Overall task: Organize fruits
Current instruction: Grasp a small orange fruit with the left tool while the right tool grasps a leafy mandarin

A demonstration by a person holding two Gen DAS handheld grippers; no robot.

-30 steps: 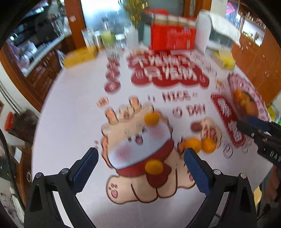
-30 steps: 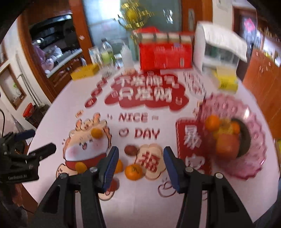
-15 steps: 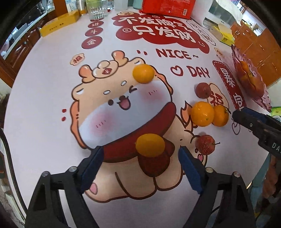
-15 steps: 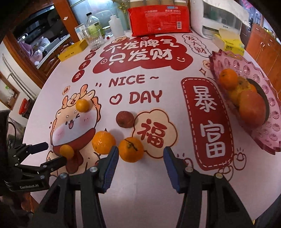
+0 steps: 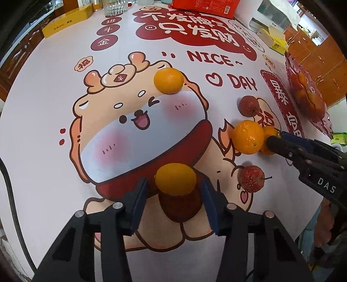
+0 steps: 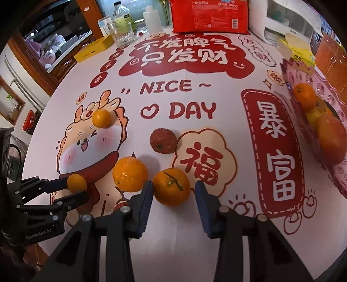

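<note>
My left gripper (image 5: pixel 173 193) is open with a small yellow-orange citrus (image 5: pixel 175 179) between its fingers on the table. My right gripper (image 6: pixel 173 193) is open around a stemmed orange mandarin (image 6: pixel 171 186). A bigger orange (image 6: pixel 130 174) lies just left of it, a dark red fruit (image 6: pixel 163 140) behind it, and another small citrus (image 6: pixel 101 118) on the dragon's head. A red speckled fruit (image 5: pixel 251 179) lies near the table's front edge. A pink fruit plate (image 6: pixel 338 173) at the right holds several oranges.
A printed red and white tablecloth (image 6: pixel 195 238) covers the table. At the back stand a red package (image 6: pixel 209 15), a glass (image 6: pixel 121 34), bottles, a yellow box (image 6: pixel 93 48) and a tissue box (image 6: pixel 299 54).
Both grippers have come down and forward to the table. The left now brackets the small citrus and the right brackets the stemmed mandarin. Both sets of jaws have narrowed.
</note>
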